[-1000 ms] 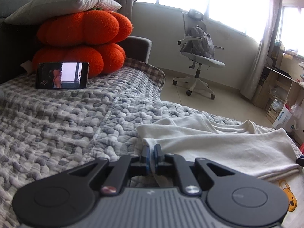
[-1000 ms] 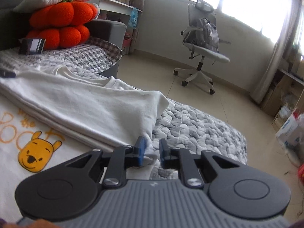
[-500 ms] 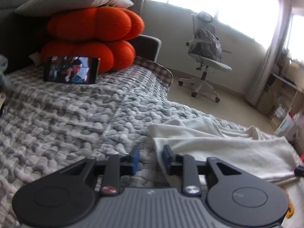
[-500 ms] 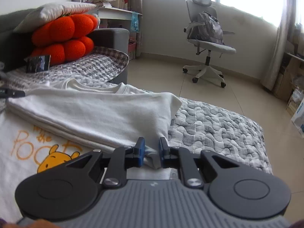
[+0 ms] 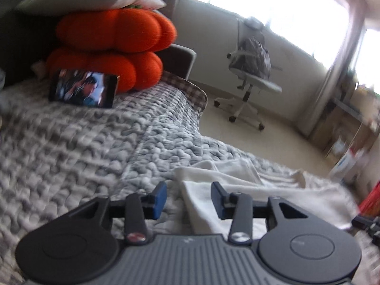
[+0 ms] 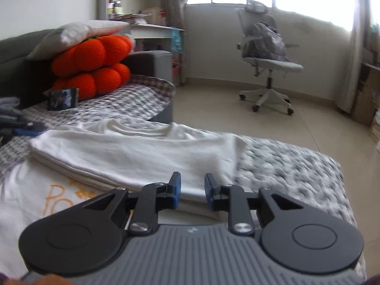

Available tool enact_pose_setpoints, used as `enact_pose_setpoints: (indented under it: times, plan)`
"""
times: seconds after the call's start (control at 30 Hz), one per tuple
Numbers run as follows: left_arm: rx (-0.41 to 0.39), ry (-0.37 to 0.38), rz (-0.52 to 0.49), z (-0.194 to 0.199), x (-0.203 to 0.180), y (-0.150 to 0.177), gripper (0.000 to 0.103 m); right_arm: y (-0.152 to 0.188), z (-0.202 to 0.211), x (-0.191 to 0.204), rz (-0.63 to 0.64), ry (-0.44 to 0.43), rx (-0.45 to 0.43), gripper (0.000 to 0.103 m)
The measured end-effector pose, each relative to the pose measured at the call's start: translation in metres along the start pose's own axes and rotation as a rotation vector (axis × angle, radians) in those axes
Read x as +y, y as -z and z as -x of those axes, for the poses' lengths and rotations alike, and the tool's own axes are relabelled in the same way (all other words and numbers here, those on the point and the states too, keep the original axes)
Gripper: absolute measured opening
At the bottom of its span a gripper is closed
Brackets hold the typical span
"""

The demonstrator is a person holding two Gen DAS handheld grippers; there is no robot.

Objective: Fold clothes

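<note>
— Left wrist view: what did the left gripper show?
— Its jaws had just been opening and stood apart over the white T-shirt, pressing nothing.
— And the right gripper?
— Jaws also just opening, apart at the near edge of that folded shirt, which lay on the grey quilt, its printed front at near left.

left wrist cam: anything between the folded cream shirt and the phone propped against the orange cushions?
Nothing but bare grey-and-white knitted blanket between the folded cream cotton shirt and the black rectangular phone leaning on the orange pumpkin-shaped plush cushions, seen in the left wrist view.
</note>
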State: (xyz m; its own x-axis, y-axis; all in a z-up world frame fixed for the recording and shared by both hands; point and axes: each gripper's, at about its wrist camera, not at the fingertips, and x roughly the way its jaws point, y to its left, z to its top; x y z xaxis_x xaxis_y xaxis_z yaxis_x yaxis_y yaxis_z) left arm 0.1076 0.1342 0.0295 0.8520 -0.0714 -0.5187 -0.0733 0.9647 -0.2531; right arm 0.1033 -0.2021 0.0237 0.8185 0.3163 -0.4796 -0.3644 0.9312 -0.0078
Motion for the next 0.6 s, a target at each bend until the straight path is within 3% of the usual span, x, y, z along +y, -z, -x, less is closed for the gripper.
enact_pose_setpoints:
  times: [0.13,0.2,0.4,0.5,0.6]
  plan:
    - [-0.072,0.056,-0.044,0.013,-0.014,0.003,0.04,-0.004,-0.009,0.006,0.032,-0.034,0.03,0.026]
    - [-0.087,0.073,-0.085,0.016,-0.019,0.006,0.041,0.0,-0.018,0.0,0.023,-0.018,0.086,0.026]
    - [0.053,0.036,-0.116,-0.014,-0.015,0.018,0.044,0.009,-0.021,-0.033,-0.116,-0.062,0.102,0.02]
    - [0.072,0.061,-0.048,-0.019,-0.002,0.019,0.046,0.009,-0.019,-0.031,-0.101,-0.05,0.105,0.019]
    - [0.059,0.052,-0.061,-0.013,-0.003,0.021,0.046,0.01,-0.017,-0.033,-0.118,-0.048,0.1,0.016]
